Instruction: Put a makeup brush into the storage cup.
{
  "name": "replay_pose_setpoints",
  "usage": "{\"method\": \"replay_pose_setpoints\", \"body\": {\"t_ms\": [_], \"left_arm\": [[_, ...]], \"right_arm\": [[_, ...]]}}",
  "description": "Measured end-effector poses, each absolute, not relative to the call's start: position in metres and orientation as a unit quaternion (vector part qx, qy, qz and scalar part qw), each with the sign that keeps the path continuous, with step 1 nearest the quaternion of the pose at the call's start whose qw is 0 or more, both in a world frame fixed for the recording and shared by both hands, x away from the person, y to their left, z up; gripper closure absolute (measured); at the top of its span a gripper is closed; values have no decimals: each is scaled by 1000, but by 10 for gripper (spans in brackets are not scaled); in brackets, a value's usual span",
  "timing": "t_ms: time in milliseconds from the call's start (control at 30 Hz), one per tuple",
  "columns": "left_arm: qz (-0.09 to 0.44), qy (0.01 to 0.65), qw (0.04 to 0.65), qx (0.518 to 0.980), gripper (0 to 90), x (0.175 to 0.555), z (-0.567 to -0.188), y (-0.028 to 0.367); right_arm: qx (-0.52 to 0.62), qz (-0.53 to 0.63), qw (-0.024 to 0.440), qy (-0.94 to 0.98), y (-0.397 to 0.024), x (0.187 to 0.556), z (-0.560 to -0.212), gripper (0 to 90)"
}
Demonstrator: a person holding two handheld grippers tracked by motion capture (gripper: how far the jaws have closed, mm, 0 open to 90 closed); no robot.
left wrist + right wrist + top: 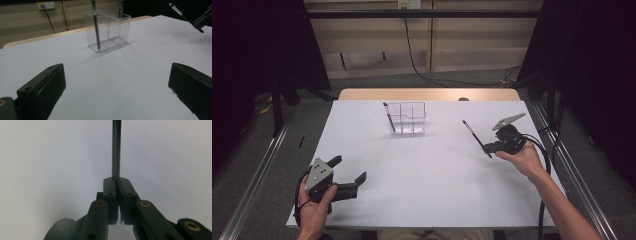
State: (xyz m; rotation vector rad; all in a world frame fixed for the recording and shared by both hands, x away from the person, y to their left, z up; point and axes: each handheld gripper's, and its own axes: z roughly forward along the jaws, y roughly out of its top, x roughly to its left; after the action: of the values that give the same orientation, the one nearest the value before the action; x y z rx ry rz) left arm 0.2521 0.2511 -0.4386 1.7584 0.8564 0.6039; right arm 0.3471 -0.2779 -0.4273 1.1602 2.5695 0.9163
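Tongs in the person's right hand [486,148] are clamped shut on a dark pen [476,138], which sticks out past the jaw tips and slants up toward the far left above the white table [422,190]; the right gripper view shows the two jaws pressed together with the pen's shaft [116,150] rising straight from between them. The left tongs [348,170] rest near the table's front left corner with their jaws spread wide and nothing between them, well apart from everything else. A clear plastic organizer [408,118] stands toward the far middle of the table, and it already holds one pen [389,118] standing upright in its left compartment; the left gripper view shows that pen [96,27] leaning slightly inside the box [110,30]. Judging by this, the work looks about half done: one pen is stowed, the second is lifted but well away from the organizer, so carrying it over and dropping it into a compartment remains. Counted: two pens, one organizer with what looks like three compartments, two tongs. No further pens lie on the table.
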Motion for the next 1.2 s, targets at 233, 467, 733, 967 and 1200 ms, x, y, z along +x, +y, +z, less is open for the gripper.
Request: {"method": "replay_pose_setpoints", "body": {"t_ms": [233,467,733,967,1200], "left_arm": [[252,357,521,733,13,252,-438,252],[250,355,522,735,13,252,-438,251],[252,354,520,736,14,251,-438,250],[252,352,520,736,14,250,-438,251],[253,353,520,736,14,250,-438,252]], "right_arm": [[396,329,95,852,-277,342,-429,850],[393,379,105,831,-277,337,-438,850],[380,431,117,810,-280,333,-436,850],[361,471,133,794,-282,329,-440,849],[352,508,160,770,-282,323,-436,849]]}}
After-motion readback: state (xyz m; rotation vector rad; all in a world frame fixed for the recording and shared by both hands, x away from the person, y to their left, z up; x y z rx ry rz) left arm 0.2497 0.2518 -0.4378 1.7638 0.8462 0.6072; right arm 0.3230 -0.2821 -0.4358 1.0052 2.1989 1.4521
